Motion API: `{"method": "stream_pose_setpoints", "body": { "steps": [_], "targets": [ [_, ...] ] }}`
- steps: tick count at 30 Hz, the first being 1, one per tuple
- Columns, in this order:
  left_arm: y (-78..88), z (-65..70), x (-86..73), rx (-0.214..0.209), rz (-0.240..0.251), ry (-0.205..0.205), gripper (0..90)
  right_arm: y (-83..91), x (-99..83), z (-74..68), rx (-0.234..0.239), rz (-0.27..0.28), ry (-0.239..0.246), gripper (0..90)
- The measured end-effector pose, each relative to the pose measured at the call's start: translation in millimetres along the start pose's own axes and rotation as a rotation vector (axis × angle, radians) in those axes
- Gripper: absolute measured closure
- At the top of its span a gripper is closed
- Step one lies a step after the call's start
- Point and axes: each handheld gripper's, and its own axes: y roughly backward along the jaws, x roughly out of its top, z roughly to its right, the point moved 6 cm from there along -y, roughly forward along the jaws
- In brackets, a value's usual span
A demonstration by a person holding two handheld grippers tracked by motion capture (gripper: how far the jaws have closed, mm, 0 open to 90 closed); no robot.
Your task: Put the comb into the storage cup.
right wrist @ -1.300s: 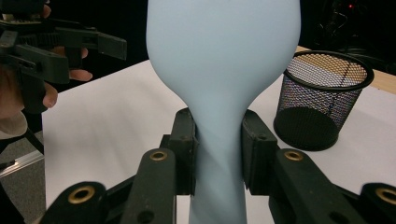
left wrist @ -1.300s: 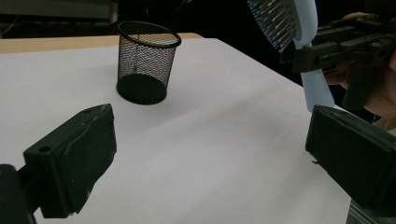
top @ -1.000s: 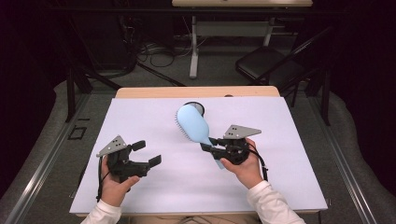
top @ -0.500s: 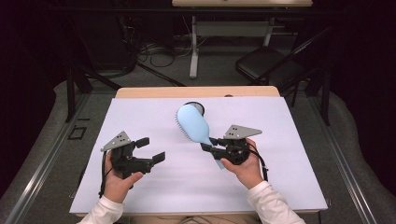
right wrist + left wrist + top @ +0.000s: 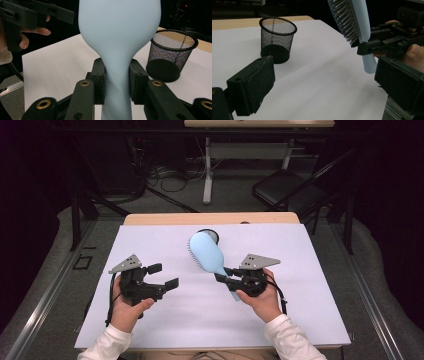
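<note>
A light blue hairbrush [image 5: 207,253] is held up above the white table [image 5: 310,310], head tilted toward the far left. My right gripper [image 5: 227,274] is shut on its handle [image 5: 117,82], one pad on each side. The bristles [image 5: 343,21] face left, toward my left gripper [image 5: 164,276]. That gripper hovers over the left half of the table, jaws open and empty, a hand's breadth from the brush. A black mesh cup [image 5: 210,234] stands upright at the far middle of the table, just behind the brush head; it also appears as the mesh cup [image 5: 277,39] and the mesh cup [image 5: 170,55].
The white sheet covers a wooden tabletop [image 5: 165,218]. Beyond the far edge are a dark chair [image 5: 290,195], a desk leg [image 5: 206,170] and loose cables [image 5: 160,172] on the floor. Metal rails [image 5: 45,295] run along both sides of the table.
My left gripper has risen a little and drifted right, toward the brush. The right gripper and the brush have kept still.
</note>
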Motion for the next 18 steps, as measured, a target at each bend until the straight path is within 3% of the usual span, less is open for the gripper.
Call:
{"method": "stream_pose_setpoints", "body": {
  "steps": [10, 18],
  "targets": [
    [-5.4, 5.2, 19.1, -0.029, -0.012, 0.02, 5.5, 0.6, 0.6, -1.0, 0.0, 0.007, 0.002, 69.8],
    [-10.7, 8.5, 32.1, -0.073, -0.017, 0.069, 5.7, 1.4, 1.2, -1.5, -0.001, 0.011, -0.001, 69.8]
  ]
}}
